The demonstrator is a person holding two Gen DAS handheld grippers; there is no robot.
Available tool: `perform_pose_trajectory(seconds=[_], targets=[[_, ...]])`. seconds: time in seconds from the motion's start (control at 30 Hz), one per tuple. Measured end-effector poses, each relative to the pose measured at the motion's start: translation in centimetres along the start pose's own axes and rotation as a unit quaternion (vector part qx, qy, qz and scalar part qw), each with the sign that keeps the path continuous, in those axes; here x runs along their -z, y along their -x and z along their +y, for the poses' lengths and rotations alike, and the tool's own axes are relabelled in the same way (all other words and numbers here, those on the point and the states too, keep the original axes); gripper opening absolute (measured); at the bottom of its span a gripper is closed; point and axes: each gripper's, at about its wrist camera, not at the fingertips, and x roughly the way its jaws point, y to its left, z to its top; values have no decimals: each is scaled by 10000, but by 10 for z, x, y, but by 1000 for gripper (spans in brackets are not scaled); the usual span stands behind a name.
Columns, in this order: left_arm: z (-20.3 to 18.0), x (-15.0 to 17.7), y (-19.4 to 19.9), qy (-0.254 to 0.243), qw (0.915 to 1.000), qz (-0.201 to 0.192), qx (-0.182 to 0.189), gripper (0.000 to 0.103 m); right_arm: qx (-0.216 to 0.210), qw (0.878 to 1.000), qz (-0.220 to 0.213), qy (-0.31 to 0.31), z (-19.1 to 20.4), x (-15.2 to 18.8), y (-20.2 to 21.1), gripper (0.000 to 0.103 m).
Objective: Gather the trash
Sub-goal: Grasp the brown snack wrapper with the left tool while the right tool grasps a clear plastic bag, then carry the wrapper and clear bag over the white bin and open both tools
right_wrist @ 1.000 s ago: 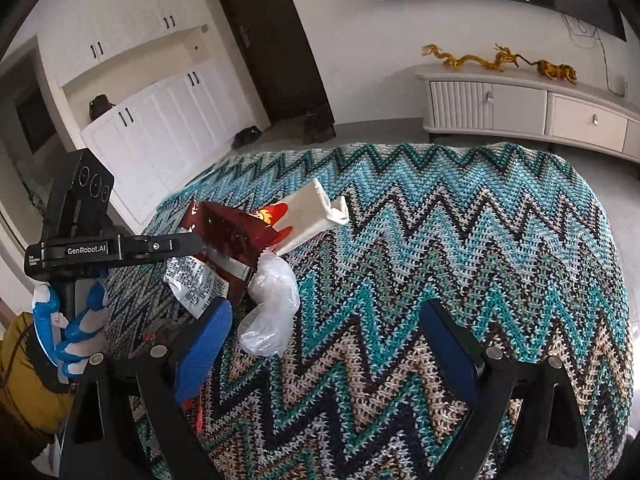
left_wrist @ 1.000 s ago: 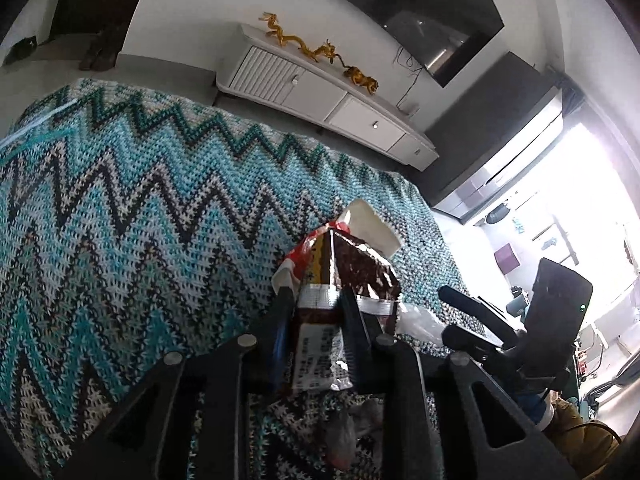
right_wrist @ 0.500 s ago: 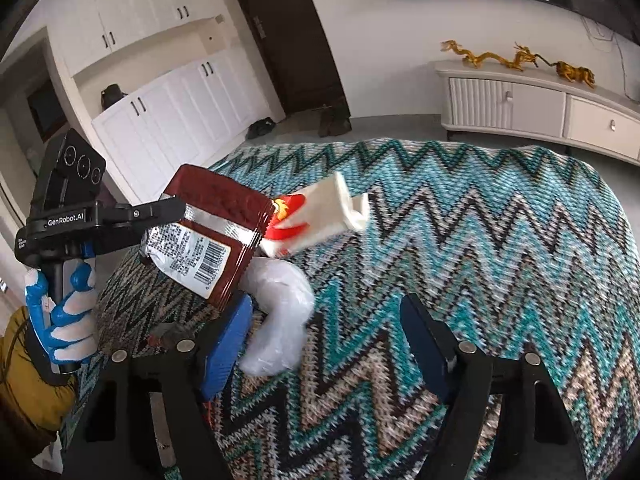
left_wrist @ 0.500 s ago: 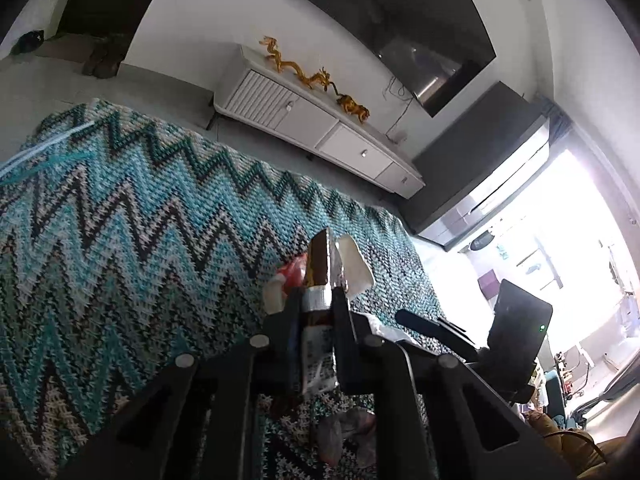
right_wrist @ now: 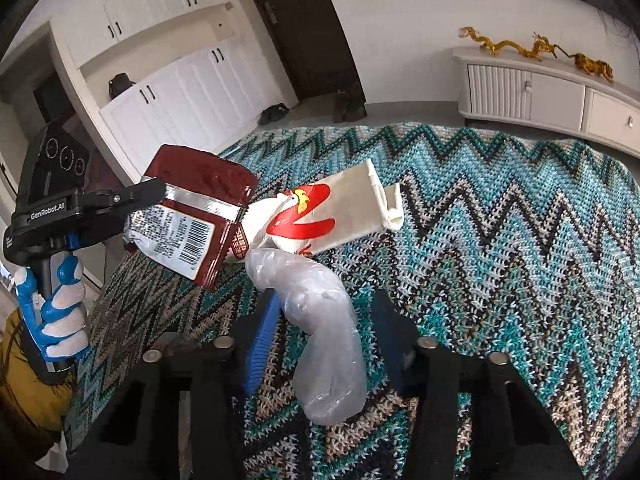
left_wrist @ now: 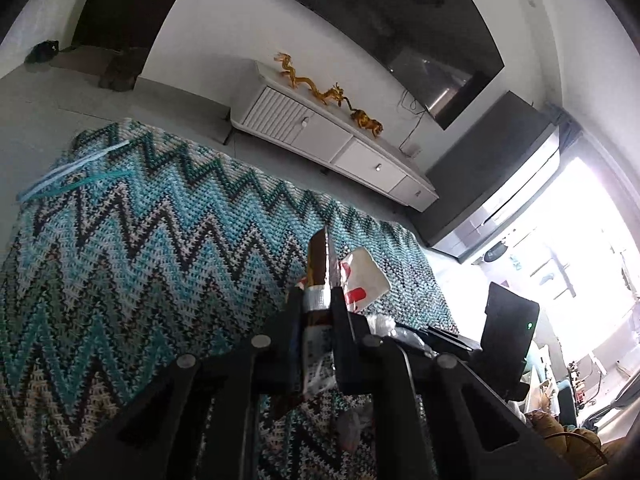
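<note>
A black left claw (right_wrist: 156,196) lettered "GenRobot.AI", with three round dials on its housing, is gripped by a hand (right_wrist: 60,312) in a white-and-blue glove beside a mustard-yellow sleeve (right_wrist: 28,384); the right claw (right_wrist: 324,336) carries blue pads and silver screws.

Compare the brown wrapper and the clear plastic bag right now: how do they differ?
The brown wrapper is opaque, flat and printed with a barcode; the clear plastic bag is see-through, crumpled and plain. The wrapper is pinched in the left gripper, off the blanket; the bag sits between the right gripper's closing jaws. Both are trash.
</note>
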Motion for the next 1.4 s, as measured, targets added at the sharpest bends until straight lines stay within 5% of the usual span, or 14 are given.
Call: perform_pose_trajectory(seconds=[0.57, 0.87, 1.2, 1.4], targets=[[-75, 15, 66, -511, 9981, -231, -264, 11, 193, 9976, -661, -96, 6, 25, 104, 33], [-143, 40, 85, -1013, 9939, -217, -383, 11, 906, 9897, -1103, -121, 15, 58, 188, 33], [-242, 75, 62, -1657, 9861, 82, 30, 11, 1562, 9739, -1533, -598, -17, 117, 282, 33], [-318, 101, 8, -2104, 9752, 531, 431, 11, 2097, 9590, -1578, -1072, -59, 175, 327, 33]])
